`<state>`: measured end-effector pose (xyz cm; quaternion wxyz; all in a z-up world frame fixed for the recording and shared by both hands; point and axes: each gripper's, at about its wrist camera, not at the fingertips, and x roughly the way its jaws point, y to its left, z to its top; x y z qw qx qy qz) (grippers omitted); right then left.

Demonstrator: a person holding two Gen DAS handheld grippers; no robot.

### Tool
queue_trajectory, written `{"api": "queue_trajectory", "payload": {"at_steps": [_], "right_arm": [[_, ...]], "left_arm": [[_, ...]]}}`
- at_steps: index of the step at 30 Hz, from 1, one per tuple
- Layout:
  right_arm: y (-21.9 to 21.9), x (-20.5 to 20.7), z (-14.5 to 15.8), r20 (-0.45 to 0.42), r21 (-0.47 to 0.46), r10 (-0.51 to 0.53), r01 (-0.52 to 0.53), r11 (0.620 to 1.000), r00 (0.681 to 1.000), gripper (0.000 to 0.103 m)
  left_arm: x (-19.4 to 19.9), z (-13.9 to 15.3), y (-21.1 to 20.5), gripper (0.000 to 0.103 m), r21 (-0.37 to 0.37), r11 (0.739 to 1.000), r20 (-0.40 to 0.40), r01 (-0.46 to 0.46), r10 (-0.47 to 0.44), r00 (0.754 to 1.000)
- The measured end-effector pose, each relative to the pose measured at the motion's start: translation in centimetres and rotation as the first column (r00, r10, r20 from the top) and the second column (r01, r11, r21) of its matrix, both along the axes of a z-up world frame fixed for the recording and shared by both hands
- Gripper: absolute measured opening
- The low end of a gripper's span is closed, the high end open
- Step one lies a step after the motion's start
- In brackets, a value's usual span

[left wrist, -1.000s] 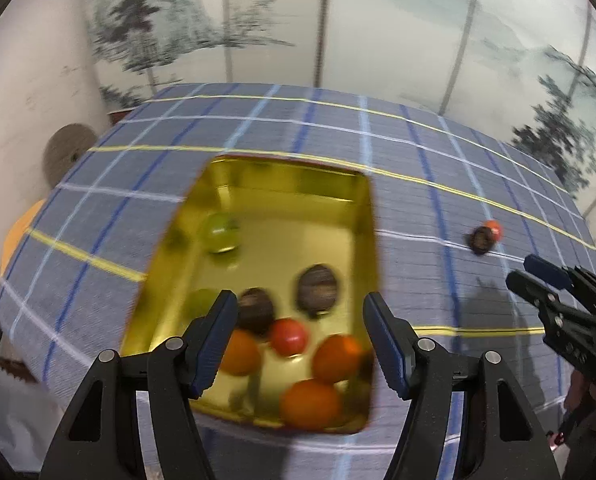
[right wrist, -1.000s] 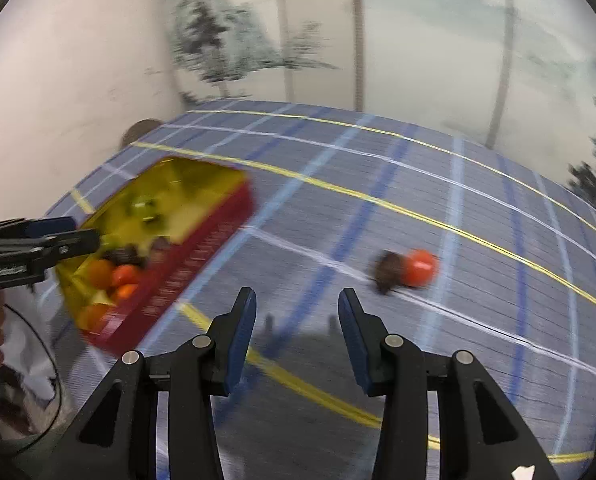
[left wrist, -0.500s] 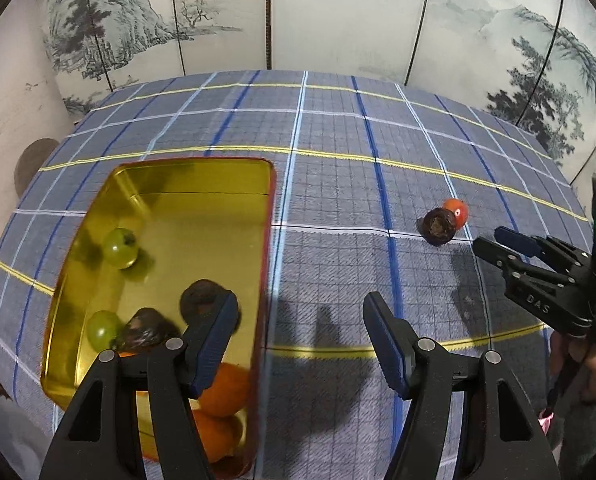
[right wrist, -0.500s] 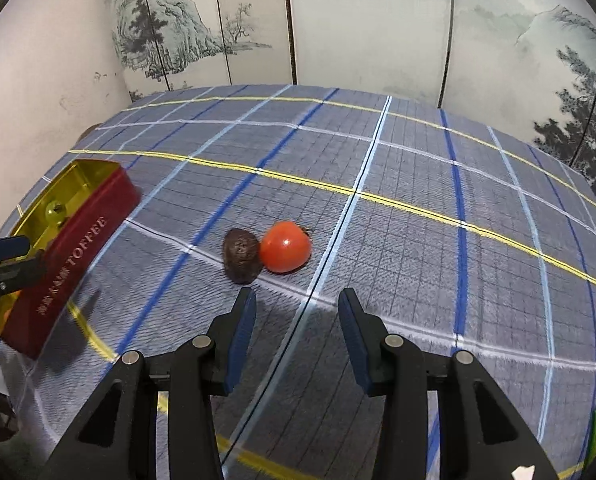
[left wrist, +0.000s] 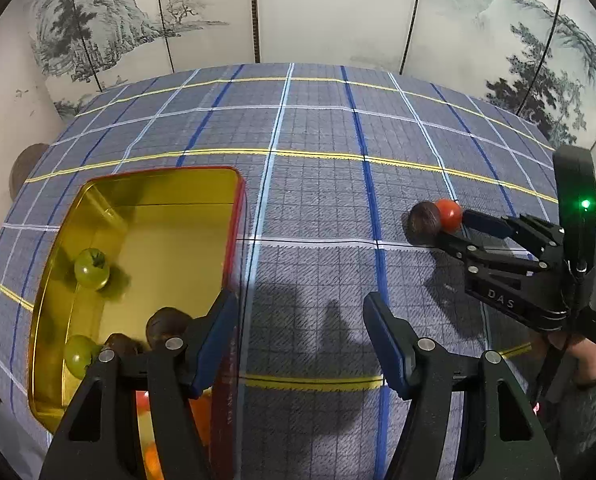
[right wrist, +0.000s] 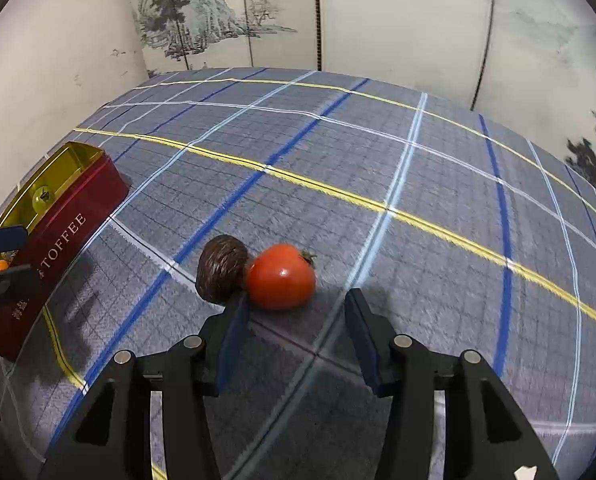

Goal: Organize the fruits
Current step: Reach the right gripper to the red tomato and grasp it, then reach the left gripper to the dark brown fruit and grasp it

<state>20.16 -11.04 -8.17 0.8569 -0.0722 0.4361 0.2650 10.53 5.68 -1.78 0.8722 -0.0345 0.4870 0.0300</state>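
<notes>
A red tomato (right wrist: 281, 276) lies on the checked cloth, touching a dark brown round fruit (right wrist: 221, 273) on its left. My right gripper (right wrist: 294, 316) is open and empty, its fingertips just short of the tomato; it also shows in the left wrist view (left wrist: 458, 226) beside both fruits (left wrist: 448, 213). A red toffee tin (left wrist: 234, 216) with a gold inside holds two green fruits (left wrist: 91, 269), brown ones (left wrist: 166, 326) and orange ones low down. My left gripper (left wrist: 300, 334) is open and empty above the tin's right edge.
The tin (right wrist: 64, 236) stands at the left in the right wrist view. A painted folding screen (left wrist: 338, 12) rises behind the table's far edge. A white wall (right wrist: 50, 60) runs along the left side. A hand (left wrist: 590, 360) holds the right gripper.
My right gripper has moved in close to the tomato and the brown fruit. My left gripper has shifted right, off the middle of the tin towards its right edge.
</notes>
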Motion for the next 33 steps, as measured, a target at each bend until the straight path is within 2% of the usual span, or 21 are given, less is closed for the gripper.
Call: {"api": "queue_trajectory", "payload": {"at_steps": [5, 7, 9, 18, 33], "right_arm": [[1.0, 0.6, 0.0, 0.013, -0.003, 0.018, -0.018, 1.0, 1.0, 0.047], [1.3, 0.8, -0.1, 0.02, -0.006, 0.017, -0.017, 1.0, 1.0, 0.042], [1.4, 1.0, 0.0, 0.02, 0.003, 0.016, -0.016, 1.0, 1.0, 0.034], [0.4, -0.6, 0.0, 0.025, -0.012, -0.005, 0.005, 1.0, 1.0, 0.032], [-5.4, -3.6, 0.3, 0.008, -0.011, -0.15, 0.15, 0.989, 0.989, 0.032]], "left_arm": [[0.6, -0.5, -0.3, 0.066, 0.003, 1.0, -0.012, 0.001, -0.001, 1.0], [0.8, -0.6, -0.5, 0.066, 0.001, 1.0, -0.017, 0.004, -0.004, 1.0], [1.0, -0.7, -0.6, 0.066, 0.001, 1.0, -0.018, 0.007, -0.007, 1.0], [1.6, -1.3, -1.6, 0.066, -0.001, 1.0, -0.018, 0.023, -0.023, 1.0], [3.2, -2.6, -4.4, 0.066, 0.04, 0.996, 0.013, 0.075, -0.076, 0.997]]}}
